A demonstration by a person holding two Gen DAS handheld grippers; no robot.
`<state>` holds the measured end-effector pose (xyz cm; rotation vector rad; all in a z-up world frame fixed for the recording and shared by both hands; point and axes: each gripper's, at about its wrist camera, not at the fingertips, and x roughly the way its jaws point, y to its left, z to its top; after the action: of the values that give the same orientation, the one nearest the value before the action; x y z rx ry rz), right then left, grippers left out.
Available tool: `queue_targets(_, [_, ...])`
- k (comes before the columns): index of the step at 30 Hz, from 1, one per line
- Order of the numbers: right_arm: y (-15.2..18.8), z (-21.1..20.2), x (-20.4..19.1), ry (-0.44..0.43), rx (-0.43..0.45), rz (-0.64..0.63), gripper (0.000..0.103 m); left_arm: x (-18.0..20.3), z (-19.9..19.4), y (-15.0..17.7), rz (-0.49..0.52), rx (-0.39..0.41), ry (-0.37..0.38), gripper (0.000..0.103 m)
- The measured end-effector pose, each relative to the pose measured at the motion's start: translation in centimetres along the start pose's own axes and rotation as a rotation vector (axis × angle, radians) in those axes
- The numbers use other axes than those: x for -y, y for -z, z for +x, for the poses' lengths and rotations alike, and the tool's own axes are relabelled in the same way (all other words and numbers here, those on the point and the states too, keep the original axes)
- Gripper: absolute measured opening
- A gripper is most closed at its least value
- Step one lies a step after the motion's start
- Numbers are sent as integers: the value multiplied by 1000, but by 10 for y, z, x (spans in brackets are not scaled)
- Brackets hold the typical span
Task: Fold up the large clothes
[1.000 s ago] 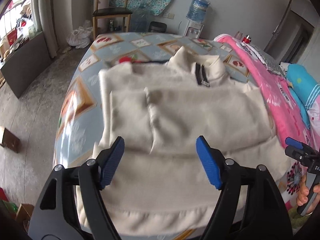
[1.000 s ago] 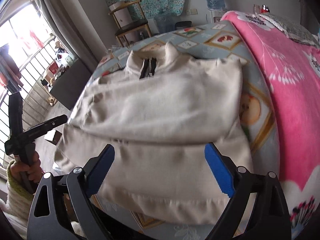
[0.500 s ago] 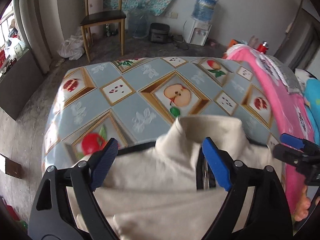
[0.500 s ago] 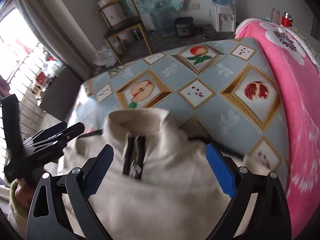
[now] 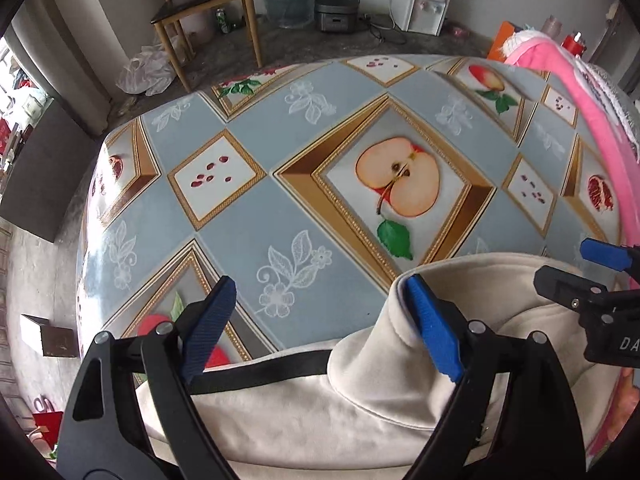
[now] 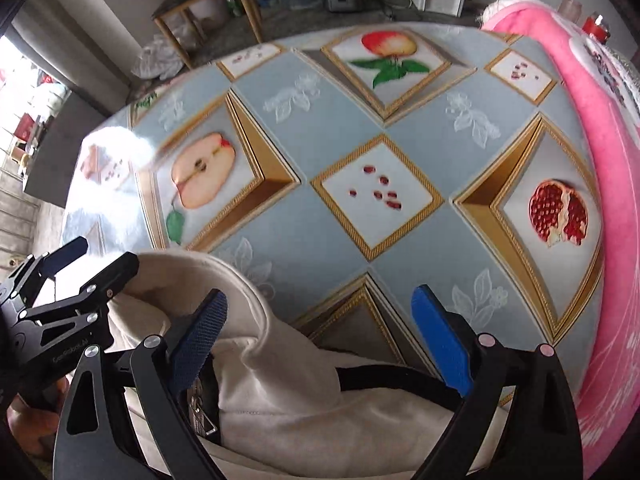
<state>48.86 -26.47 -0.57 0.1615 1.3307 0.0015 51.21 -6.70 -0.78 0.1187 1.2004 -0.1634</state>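
both the left gripper and right gripper hang released, gripping nothing, just above the cream jacket's collar.

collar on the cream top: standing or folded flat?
Standing. The collar rises as a tube off the cream top, its rim curling open above the zip.

A wooden chair stands beyond the fruit-patterned cloth, near a rice cooker.
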Motion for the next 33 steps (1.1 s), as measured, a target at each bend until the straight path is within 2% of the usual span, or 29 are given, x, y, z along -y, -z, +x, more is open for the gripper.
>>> queue_targets(4, [10,-1,-5,46,-20,-53,91,-2,-9,6,7,5,12,83])
queue_targets(8, [24,-5,-9,63,-38,-85,81,3,-19,18,61,-2,22,83])
queue_targets(14, [37,-15,-5,56,-46,-61,67,10,-27,41,125,-16,40,83])
queue_targets(18, [38,-42,-10,46,30,-60,67,4,-30,52,117,-22,65,83])
queue_targets(21, [30,-50,-15,39,40,-62,68,-1,-32,54,107,-19,77,83])
queue_targets(26, [17,-25,-21,104,-6,-54,68,-3,-27,56,101,-28,85,83])
queue_targets(28, [12,-18,-22,143,7,-40,68,-4,-25,56,91,-26,88,83])
queue_targets(33, [8,-7,-18,169,25,-9,68,-5,-24,51,79,-1,82,83])
